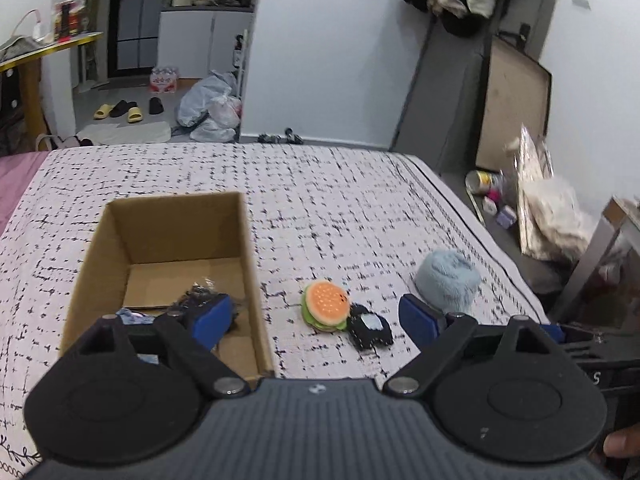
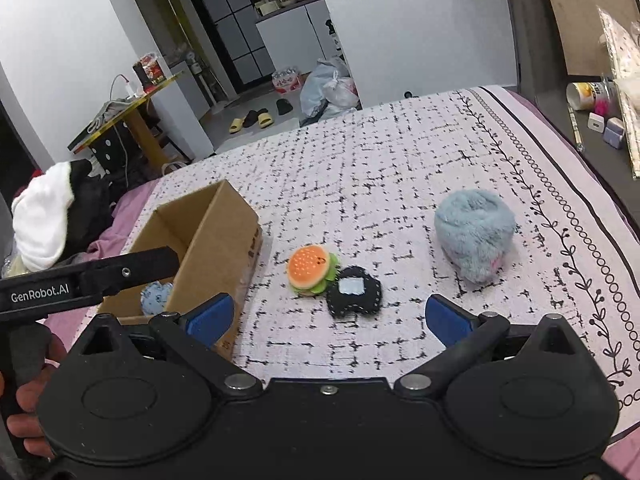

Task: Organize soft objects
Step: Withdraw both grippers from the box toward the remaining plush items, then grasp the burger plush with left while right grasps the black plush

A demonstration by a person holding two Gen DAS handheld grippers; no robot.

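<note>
A plush burger [image 1: 326,307] [image 2: 311,272] lies on the patterned bedspread [image 1: 328,200], touching a small black stitched plush [image 1: 369,331] [image 2: 355,296]. To their right sits a fluffy light-blue plush [image 1: 448,282] [image 2: 474,240]. An open cardboard box [image 1: 120,248] [image 2: 208,240] on the left holds a blue item [image 2: 156,298] and a dark item [image 1: 198,296]. My left gripper [image 1: 316,324] is open, one finger over the box, nothing between its pads. My right gripper [image 2: 328,316] is open just before the black plush, holding nothing.
The bed's right edge drops to a dark ledge with a can and small boxes [image 2: 600,116]. Clothes [image 2: 48,216] are piled at the left of the bed. The left tool's arm [image 2: 88,276] crosses the right wrist view beside the box. A hand [image 2: 24,408] grips it.
</note>
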